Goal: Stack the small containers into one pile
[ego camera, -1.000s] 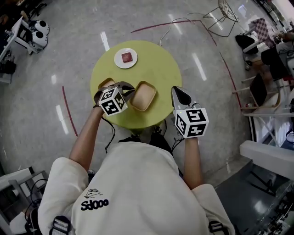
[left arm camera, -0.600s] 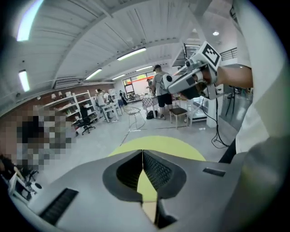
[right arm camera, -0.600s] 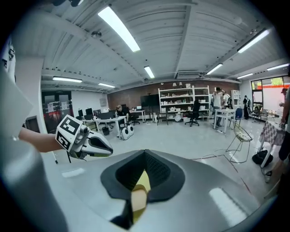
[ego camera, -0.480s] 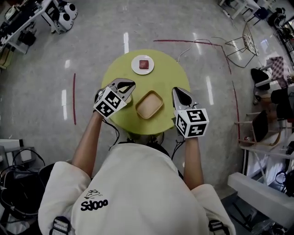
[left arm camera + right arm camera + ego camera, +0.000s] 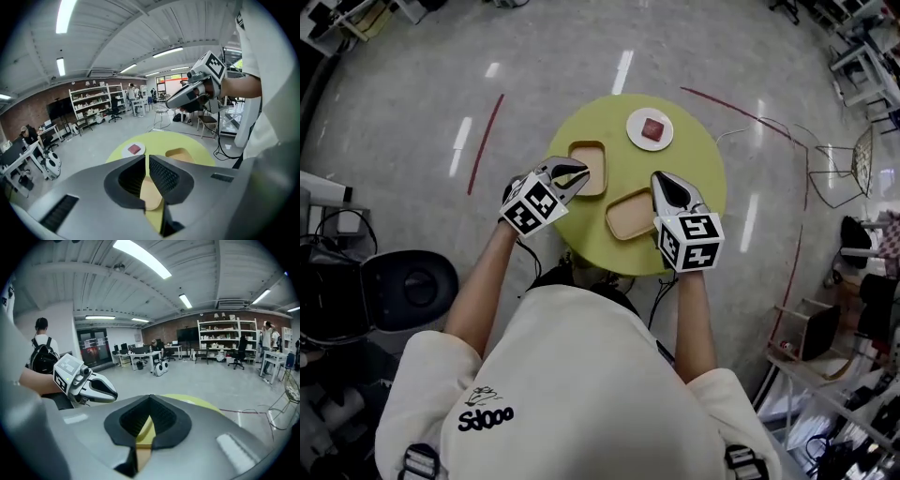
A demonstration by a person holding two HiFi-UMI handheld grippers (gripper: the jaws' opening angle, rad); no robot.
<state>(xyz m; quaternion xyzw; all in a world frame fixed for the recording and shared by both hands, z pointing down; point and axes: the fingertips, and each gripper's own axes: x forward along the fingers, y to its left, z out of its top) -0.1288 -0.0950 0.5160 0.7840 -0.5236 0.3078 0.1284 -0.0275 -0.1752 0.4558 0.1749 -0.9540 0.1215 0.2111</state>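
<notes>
now left gripper tilts down over the table, jaws just opening narrowly, empty; right gripper closed.

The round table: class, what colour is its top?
The table top is yellow-green, seen best in the head view.

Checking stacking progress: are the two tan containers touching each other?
Apart. The head view shows a strip of yellow table between the left container and the right container.
</notes>
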